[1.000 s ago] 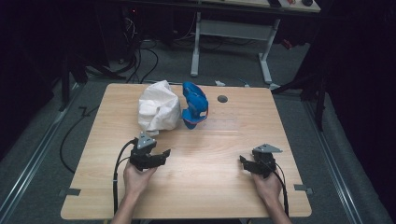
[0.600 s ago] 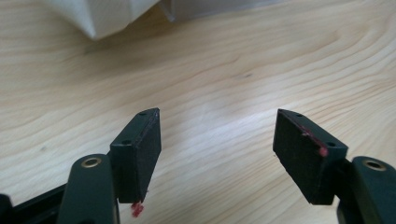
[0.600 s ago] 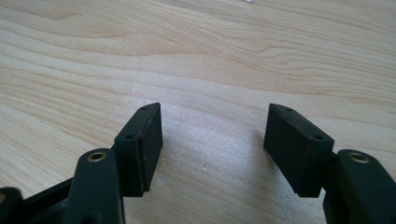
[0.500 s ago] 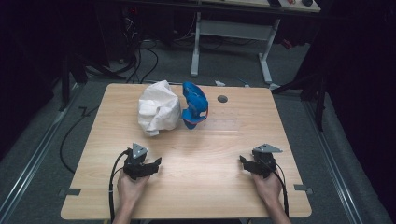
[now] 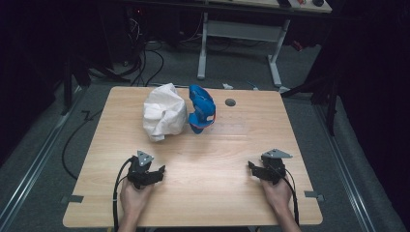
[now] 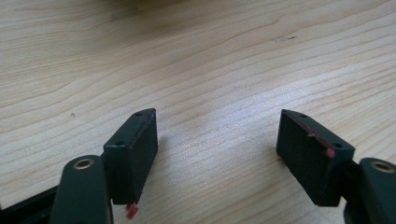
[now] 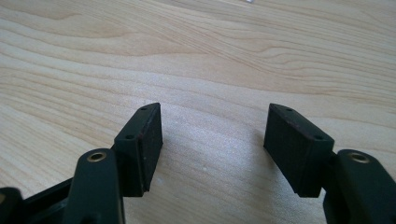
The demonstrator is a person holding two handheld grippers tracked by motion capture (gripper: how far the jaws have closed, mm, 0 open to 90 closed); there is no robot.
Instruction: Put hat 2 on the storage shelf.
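Nearest the person, both hands rest on the front part of the wooden surface (image 5: pixel 203 159), one gripper in each. The left gripper (image 5: pixel 155 172) sits low at the front left, its cable curling off the near edge; in the left gripper view its jaws stand wide apart with bare wood grain between them, holding nothing. The right gripper (image 5: pixel 251 166) sits at the front right, level with the left one, and in the right gripper view its jaws are likewise spread wide over bare wood, empty.

Farther up the surface, well apart from both grippers, lie the things of the job: a crumpled white cloth bag (image 5: pixel 164 117) left of centre, and just beside it on its right, touching or nearly so, a blue cordless drill (image 5: pixel 201 109) standing with its body pointing away. A small round cable hole (image 5: pixel 230 102) marks the surface beyond the drill.

This reads as a rest pose with no grasp begun: both things are untouched. The next move likely calls for reaching forward, the left gripper toward the bag, which is soft and will bunch when pinched, the right toward the drill, which needs a firm hold on its handle.
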